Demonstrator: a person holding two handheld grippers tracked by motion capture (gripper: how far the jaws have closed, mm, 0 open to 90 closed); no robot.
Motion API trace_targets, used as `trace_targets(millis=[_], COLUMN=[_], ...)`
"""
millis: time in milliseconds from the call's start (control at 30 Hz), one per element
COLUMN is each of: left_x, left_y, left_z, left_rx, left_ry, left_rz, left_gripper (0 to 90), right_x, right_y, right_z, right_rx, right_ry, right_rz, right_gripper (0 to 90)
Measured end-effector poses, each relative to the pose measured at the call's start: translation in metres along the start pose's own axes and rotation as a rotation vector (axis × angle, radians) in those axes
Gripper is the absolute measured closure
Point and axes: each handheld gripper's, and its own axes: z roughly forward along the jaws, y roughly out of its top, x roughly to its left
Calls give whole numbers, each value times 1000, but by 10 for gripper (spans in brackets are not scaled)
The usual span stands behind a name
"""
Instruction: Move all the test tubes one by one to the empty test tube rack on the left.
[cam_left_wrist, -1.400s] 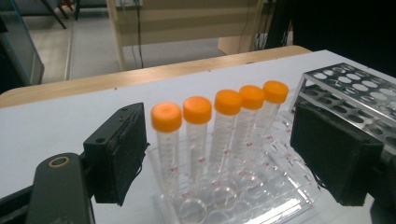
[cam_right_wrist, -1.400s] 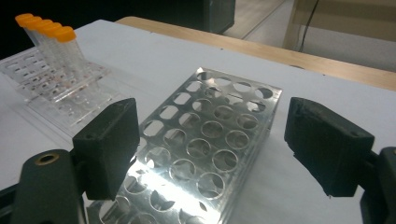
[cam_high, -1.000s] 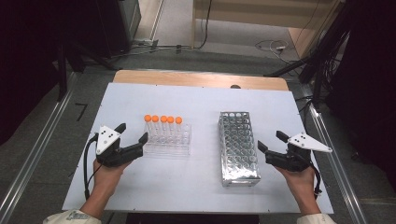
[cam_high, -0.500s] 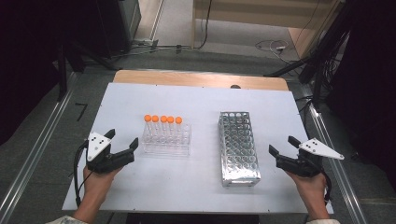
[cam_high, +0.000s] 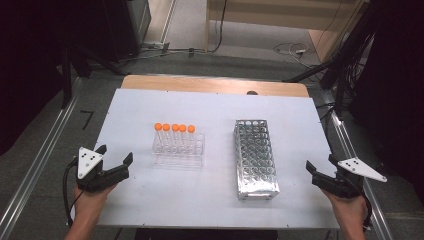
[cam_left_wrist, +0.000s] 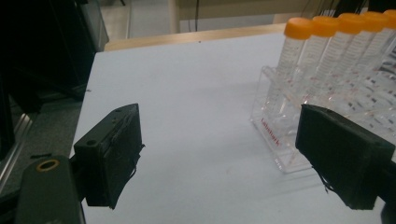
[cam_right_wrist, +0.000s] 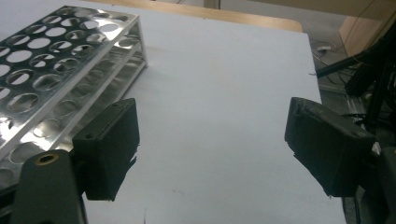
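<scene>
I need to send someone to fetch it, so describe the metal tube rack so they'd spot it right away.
Start at the white table. Two racks stand near its middle: the metal rack is the one on the right as seen from the person's side. Unlike the clear plastic rack beside it, which holds five orange-capped tubes, it is shiny, perforated with rows of round holes, and empty.

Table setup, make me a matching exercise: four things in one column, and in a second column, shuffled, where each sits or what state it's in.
Things:
1. clear rack
2. metal rack
3. left gripper
4. right gripper

Places or states:
A. holds no tubes, right of centre on the table
B. open, near the table's right edge
C. carries five orange-capped tubes
D. open, near the table's front left corner

Pairs: 1-C, 2-A, 3-D, 4-B
</scene>
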Motion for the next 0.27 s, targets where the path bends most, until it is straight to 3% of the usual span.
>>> trace_targets(millis=[133,267], left_x=[9,16], left_y=[-7,-11], left_z=[2,6], left_rx=[43,77], left_ry=[3,8], left_rz=[-21,-68], left_gripper=[134,111], right_x=[-5,-8], right_y=[-4,-9], right_z=[-4,-5], right_rx=[8,19], right_ry=[-43,-56], right_rz=[9,22], right_gripper=[164,156])
